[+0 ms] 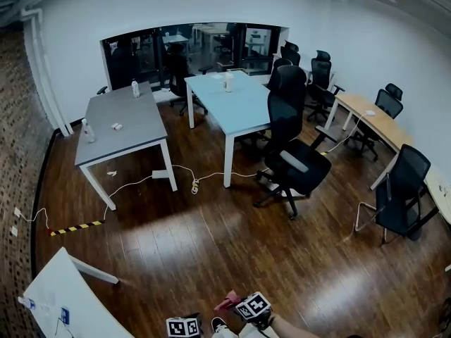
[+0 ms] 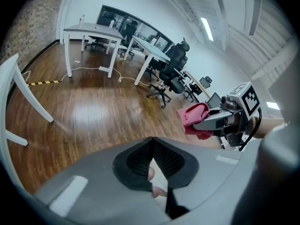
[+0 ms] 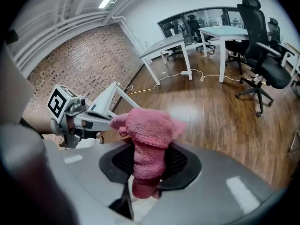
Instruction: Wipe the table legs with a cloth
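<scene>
At the near edge of the floor: 2 grippers side by side over bare wood, touching no table.
Right gripper: jaws partly apart and clamped on a pink cloth, which bunches up above the tips.
Left gripper: jaws together, nothing between them.
Nearest leg: white, under the near-left table. It lies left of both grippers and a little farther out, apart from the cloth.
Leg axis: slanted, from the tabletop down and right to the floor.
Far tables: gray table at far left, white table at far centre. Their legs are upright and well apart from the cloth.
Nearer hand: the left, by my reading, yet the cloth sits in the right.
Next move, likely: carry the cloth left, then rub along the slant.
</scene>
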Demonstrator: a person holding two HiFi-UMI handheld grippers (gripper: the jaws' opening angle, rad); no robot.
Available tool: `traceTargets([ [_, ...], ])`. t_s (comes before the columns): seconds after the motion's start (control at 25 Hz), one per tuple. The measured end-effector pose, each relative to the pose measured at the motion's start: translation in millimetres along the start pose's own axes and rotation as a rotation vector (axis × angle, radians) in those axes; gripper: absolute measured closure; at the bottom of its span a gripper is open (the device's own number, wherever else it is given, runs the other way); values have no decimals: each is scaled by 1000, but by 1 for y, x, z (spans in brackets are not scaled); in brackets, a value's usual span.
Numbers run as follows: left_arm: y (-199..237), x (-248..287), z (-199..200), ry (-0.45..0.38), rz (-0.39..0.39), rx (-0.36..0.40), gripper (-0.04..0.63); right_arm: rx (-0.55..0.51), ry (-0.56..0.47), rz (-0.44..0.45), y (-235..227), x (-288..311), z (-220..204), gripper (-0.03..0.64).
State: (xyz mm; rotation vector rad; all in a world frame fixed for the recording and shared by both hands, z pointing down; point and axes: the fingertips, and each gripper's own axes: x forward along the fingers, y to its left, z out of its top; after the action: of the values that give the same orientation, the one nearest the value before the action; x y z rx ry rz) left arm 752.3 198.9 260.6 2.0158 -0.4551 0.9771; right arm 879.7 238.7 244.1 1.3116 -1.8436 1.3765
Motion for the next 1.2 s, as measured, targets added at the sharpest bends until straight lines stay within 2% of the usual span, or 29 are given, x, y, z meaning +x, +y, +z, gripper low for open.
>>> traceTargets([
  [0.16, 26, 15, 25, -3, 63, -67, 597, -67, 44, 46, -18, 23, 41, 506],
  [0.36, 49, 34, 86, -39, 133, -145, 597, -171, 124, 112, -43, 55, 107, 506],
  [0.48, 50, 47, 124, -28, 209, -193, 597, -244, 189, 129, -63, 68, 150, 506],
  [0.64, 59, 59, 178, -20, 330, -260, 597, -320, 226, 164, -83, 86, 215, 506],
  [0.72, 61, 63, 211, -70, 330, -305, 597, -360, 251, 174, -87, 100, 246, 506],
  [0.88, 69, 61, 247, -142, 335, -425, 597, -458, 325, 212, -76, 121, 297, 506],
  [1.04, 115, 54, 277, -183, 353, -500, 597, -558, 375, 244, -52, 162, 353, 506],
  [1.2, 181, 36, 304, -216, 358, -588, 597, -625, 396, 239, -26, 207, 409, 506],
])
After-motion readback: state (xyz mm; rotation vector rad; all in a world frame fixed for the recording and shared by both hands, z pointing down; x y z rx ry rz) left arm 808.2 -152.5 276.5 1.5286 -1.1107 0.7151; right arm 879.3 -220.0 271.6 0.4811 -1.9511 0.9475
